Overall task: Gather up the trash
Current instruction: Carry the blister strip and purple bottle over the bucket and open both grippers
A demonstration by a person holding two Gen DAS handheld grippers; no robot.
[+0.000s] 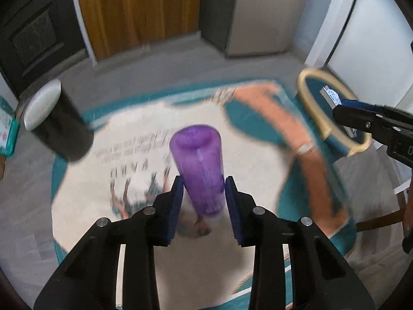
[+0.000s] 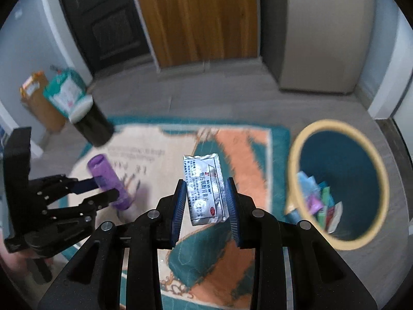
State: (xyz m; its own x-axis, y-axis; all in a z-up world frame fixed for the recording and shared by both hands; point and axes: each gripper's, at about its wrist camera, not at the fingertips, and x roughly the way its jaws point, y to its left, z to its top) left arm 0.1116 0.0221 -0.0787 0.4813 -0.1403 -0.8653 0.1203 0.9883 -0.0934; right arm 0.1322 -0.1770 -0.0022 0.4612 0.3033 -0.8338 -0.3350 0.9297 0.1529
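Grey floor [image 2: 232, 98] carries a printed rug [image 2: 240, 155], teal border with cream and orange areas. Standing on the floor just right of the rug: teal bin [image 2: 338, 180] with tan rim, wrappers inside. Black cylinder [image 2: 94, 124] with pale top stands at the rug's far-left corner.

Translucent purple plastic tube [image 1: 200, 165], crinkled glossy foil sachet [image 2: 205, 190], woven printed rug [image 2: 232, 155], matt wooden door [image 2: 196, 18].
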